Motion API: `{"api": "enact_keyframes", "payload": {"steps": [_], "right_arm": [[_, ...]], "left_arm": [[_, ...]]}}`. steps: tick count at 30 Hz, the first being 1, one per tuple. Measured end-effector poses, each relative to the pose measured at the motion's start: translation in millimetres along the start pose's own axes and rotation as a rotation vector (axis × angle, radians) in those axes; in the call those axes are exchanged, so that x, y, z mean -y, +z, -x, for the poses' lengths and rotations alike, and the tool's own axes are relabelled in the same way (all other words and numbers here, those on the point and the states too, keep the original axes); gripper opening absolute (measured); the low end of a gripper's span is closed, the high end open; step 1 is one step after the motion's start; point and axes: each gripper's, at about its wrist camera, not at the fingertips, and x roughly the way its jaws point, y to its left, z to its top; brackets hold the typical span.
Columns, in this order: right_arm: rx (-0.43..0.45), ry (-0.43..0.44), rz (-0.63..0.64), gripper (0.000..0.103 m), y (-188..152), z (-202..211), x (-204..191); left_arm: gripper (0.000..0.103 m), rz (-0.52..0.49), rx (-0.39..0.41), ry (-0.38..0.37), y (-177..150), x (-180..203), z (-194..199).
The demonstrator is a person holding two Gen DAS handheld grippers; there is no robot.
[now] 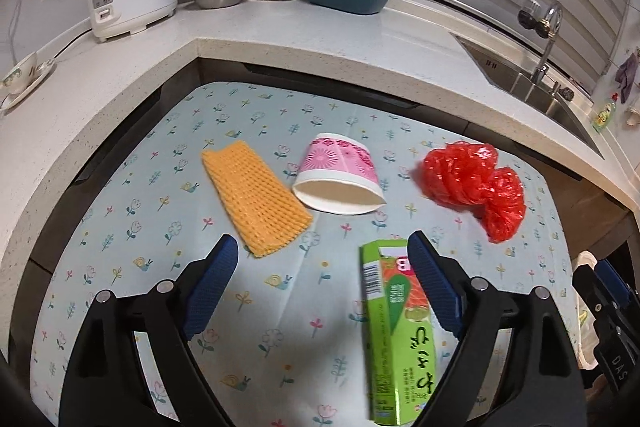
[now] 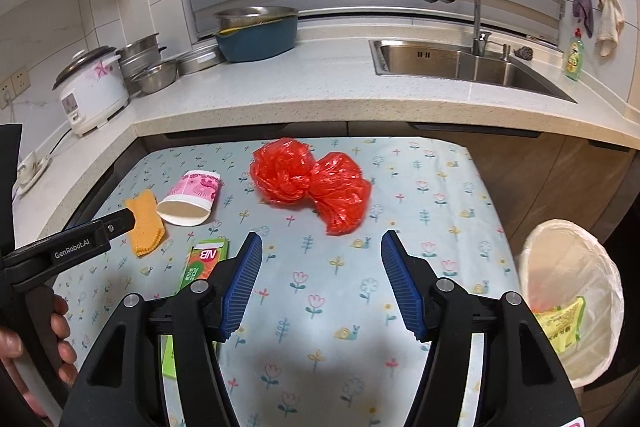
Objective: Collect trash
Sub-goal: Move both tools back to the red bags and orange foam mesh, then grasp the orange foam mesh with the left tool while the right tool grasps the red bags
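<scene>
Four pieces of trash are lying on the bench (image 2: 440, 167), and we are bringing both grippers in over its near edge to start collecting. Nearest, the left gripper (image 1: 322, 251) is hanging with its jaws spread wide and nothing between them; the green carton (image 1: 394, 327) is lying flat at the near edge, passing under its right finger, probably the easiest first pick. The right gripper (image 2: 322, 247) is standing moderately open, also empty, over bare cloth in the middle of the bench. We are pointing it toward the red plastic bag (image 2: 312, 183), which is sitting crumpled just beyond, toward the far edge. Further left, the orange foam net (image 1: 256, 199) is lying flat, and beside it the pink paper cup (image 1: 340, 173) is tipped on its side, mouth facing us. Off the bench's right edge, the lined bin (image 2: 576, 307) is standing within reach, already holding a yellow wrapper (image 2: 562, 323), so each pick needs only a short carry.
</scene>
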Motion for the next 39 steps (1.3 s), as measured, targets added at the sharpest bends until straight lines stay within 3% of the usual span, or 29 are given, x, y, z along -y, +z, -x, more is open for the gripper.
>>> {"api": "enact_keyframes", "payload": {"steps": [6, 14, 17, 23, 24, 28, 29, 31, 33, 39], "right_arm": [[-0.040, 0.010, 0.007, 0.060, 5, -40, -12], [-0.064, -0.013, 0.015, 0.060, 27, -92, -10], [-0.066, -0.023, 0.004, 0.067, 39, -108, -2], [-0.106, -0.025, 0.023, 0.069, 44, -141, 4], [-0.115, -0.028, 0.035, 0.069, 44, -147, 4], [-0.142, -0.035, 0.052, 0.070, 39, -162, 3], [-0.149, -0.037, 0.053, 0.069, 37, -164, 3], [-0.169, -0.034, 0.051, 0.048, 34, -170, 4], [-0.192, -0.037, 0.043, 0.035, 31, -174, 5], [-0.181, -0.014, 0.002, 0.022, 26, -156, 7]], "left_arm": [[0.083, 0.010, -0.043, 0.064, 8, -23, -32], [0.082, 0.029, -0.132, 0.084, 18, -40, -81], [0.078, 0.027, -0.159, 0.076, 20, -43, -94], [0.040, 0.031, -0.192, 0.003, 17, -42, -106], [0.027, 0.024, -0.187, -0.006, 17, -40, -105], [0.011, 0.024, -0.175, -0.025, 20, -31, -101], [0.011, 0.026, -0.172, -0.032, 21, -29, -100], [0.010, 0.017, -0.160, -0.034, 22, -24, -97], [0.010, 0.003, -0.146, -0.031, 23, -19, -92], [0.010, -0.020, -0.096, -0.020, 28, -5, -70]]}}
